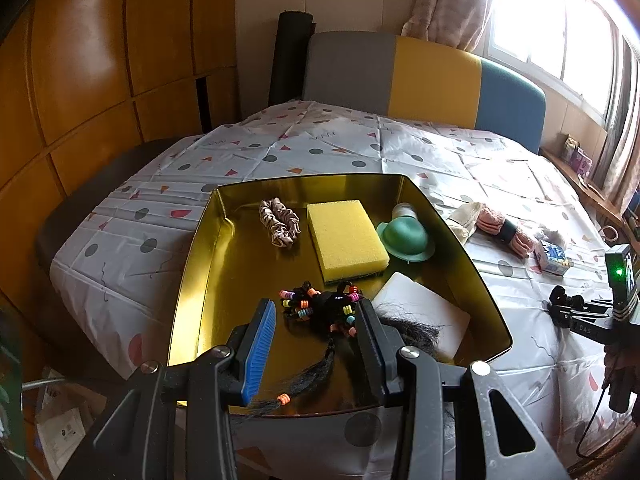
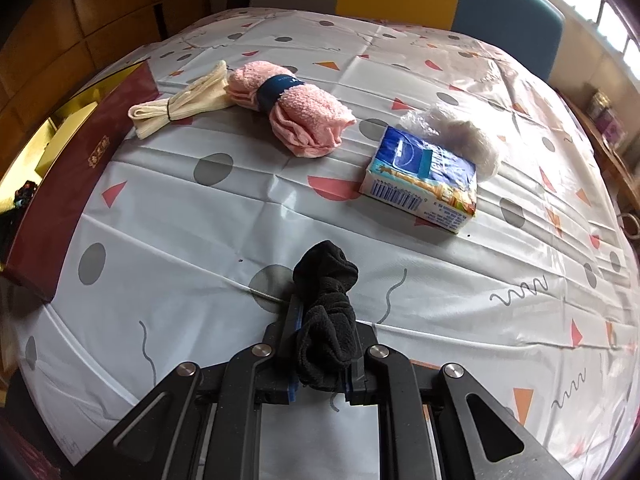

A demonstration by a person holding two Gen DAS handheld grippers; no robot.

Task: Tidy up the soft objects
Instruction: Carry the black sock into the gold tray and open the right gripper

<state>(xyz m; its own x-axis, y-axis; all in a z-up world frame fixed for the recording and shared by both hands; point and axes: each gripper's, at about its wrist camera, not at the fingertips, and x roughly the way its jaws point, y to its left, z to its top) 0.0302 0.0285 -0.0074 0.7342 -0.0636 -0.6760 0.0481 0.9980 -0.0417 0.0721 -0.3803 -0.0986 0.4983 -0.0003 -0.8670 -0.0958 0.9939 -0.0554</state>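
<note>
We saw a bed (image 2: 224, 216) covered by a white sheet printed with grey dots and coloured triangles, and near its left edge sat a shallow rectangular tin tray with a gold interior (image 1: 200, 280) and a dark red outer wall. Inside the tray lay a beige ruffled fabric scrunchie (image 1: 280, 222) toward the far wall, a yellow rectangular sponge (image 1: 346, 240) just beside it, a small green felt hat (image 1: 405, 240) next to the sponge, and a flat white foam block (image 1: 424, 312) against the right wall. Our left tool (image 1: 316, 320) hovered over the tray's near end with its jaws partly apart, and between them lay a bunch of black braided hair strung with coloured beads (image 1: 320, 308); we could not tell whether the pads pressed on it. Our right tool (image 2: 324, 344) was closed tight on a rolled black fleece sock (image 2: 326, 304), which stood up between the jaws above the bed's near edge. Farther across the middle of the bed, outside the tray, rested a folded cream knit cloth (image 2: 180, 106) touching a pink fluffy towel roll with a dark blue band (image 2: 296, 112), and to their right a blue printed tissue packet (image 2: 424, 176) lay against a clear bag of pale fluffy fibre (image 2: 468, 136).
</note>
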